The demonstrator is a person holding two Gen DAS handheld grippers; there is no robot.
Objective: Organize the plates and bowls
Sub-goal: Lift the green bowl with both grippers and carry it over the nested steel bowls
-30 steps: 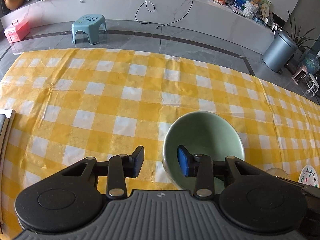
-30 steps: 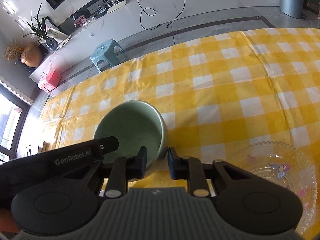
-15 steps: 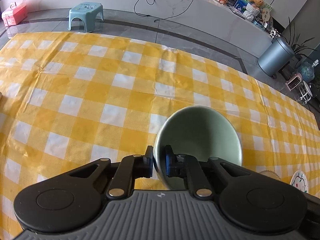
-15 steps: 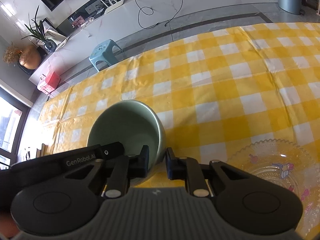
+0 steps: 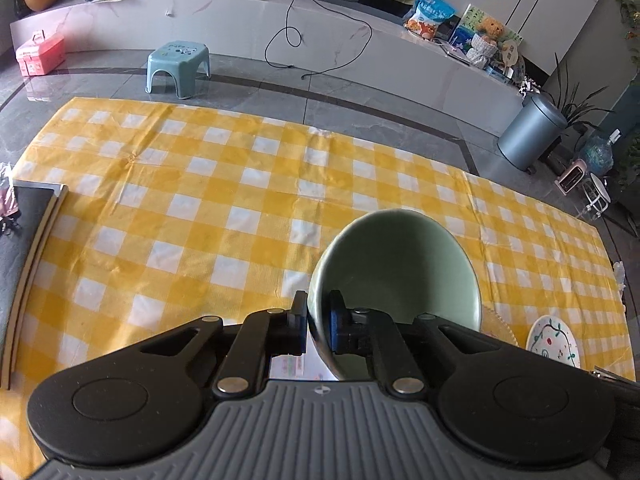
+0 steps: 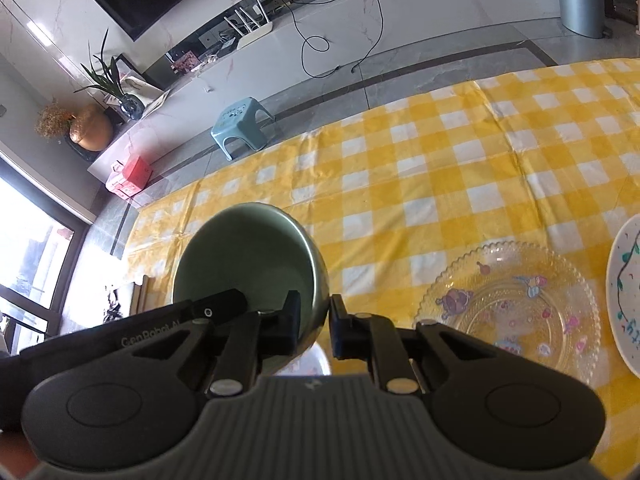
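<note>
- Green bowl (image 5: pixel 394 268): off the tabletop, tilted, mouth turned away from me, carried between my two grippers above the yellow checked cloth (image 5: pixel 200 216).
- Left gripper (image 5: pixel 318 326): jaws nearly closed, pinching the bowl's near rim, one pad outside the wall, one inside.
- Right gripper (image 6: pixel 314 326): jaws narrowed around the bowl's right-hand wall, one pad inside, one outside. The inner pad meets the wall; a small gap seems to show at the outer pad, so I cannot tell whether this grip is firm.
- Directly below the bowl, a pale dish with pink print (image 6: pixel 318 360) peeks between the jaws; too hidden to name.
- Glass plate (image 6: pixel 516 304) lies on the cloth just to the right; white painted plate (image 6: pixel 626 292) beside it, at frame edge.
- Dark board (image 5: pixel 24 240) at the cloth's far left, well apart.
- Step in hand, by my reading: transporting the lifted bowl toward its stacking spot.
- Next move calls for levelling the bowl, choosing a target, and lowering gently; the thin rim pinch could slip if tilted more.
</note>
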